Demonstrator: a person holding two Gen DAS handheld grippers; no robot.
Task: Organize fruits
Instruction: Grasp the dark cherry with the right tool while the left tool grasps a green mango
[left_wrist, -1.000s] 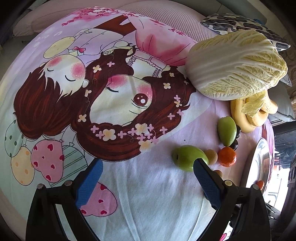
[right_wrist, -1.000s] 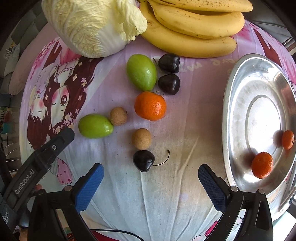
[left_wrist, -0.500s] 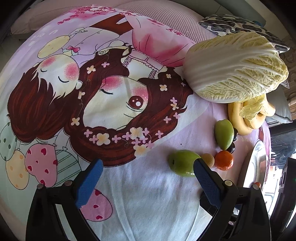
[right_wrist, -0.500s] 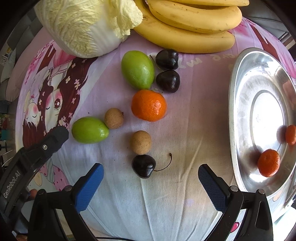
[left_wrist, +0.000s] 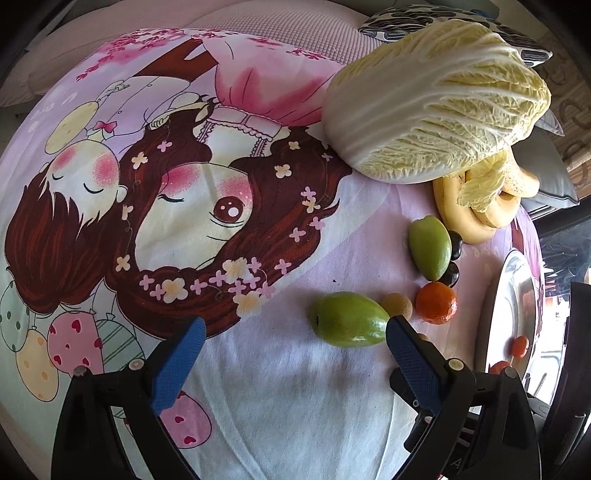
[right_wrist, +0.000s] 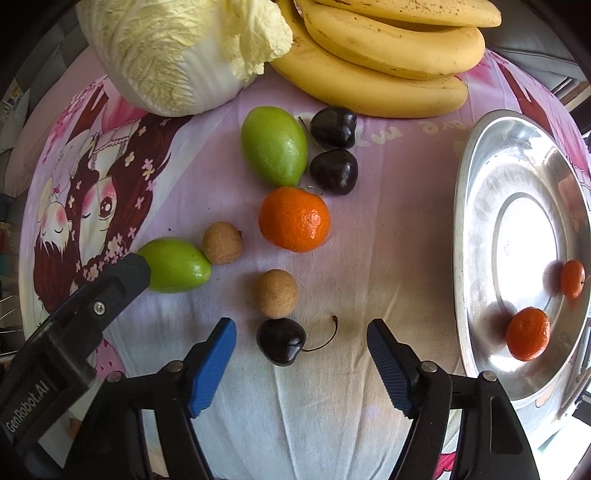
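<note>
right gripper (right_wrist: 301, 341) points straight down over the dark cherry (right_wrist: 280, 341), jaws have just been closing, cherry between them but pads not touching it yet, so nothing is held. lower until the pads flank the cherry body, close gently so it doesn't bruise, keep clear of the longan (right_wrist: 277, 293) just behind, mind the stem. then carry to the steel plate (right_wrist: 480, 192). left gripper (left_wrist: 293, 341) released, beside the green fruit (left_wrist: 349, 319).

Right claw (right_wrist: 301, 343) closing, left claw (left_wrist: 293, 341) wide apart
</note>
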